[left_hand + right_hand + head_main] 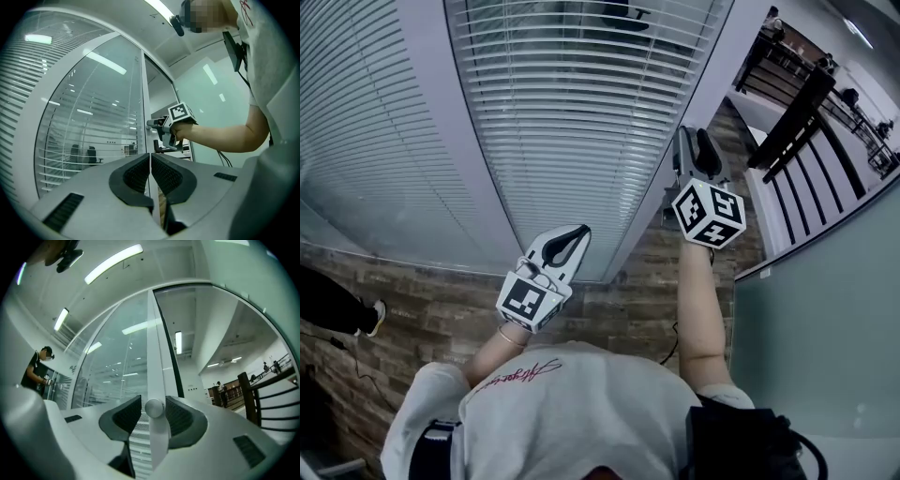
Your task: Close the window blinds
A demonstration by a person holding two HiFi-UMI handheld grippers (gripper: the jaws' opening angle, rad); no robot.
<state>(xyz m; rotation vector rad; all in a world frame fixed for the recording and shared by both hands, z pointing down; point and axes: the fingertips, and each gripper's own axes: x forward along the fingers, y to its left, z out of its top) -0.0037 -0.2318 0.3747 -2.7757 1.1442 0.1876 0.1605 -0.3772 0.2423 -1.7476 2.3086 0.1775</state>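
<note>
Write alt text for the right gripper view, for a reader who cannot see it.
A round silver knob on a white window frame sits between the pads of the right tongs, seen from close behind them. Below the knob are blind slats, with glass panes to the left and a dark railing to the right.

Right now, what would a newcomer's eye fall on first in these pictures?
The white blinds fill the upper middle of the head view. At their right, on the frame, a round silver knob stands between the fingers of the right gripper; the left gripper hangs lower, shut.
</note>
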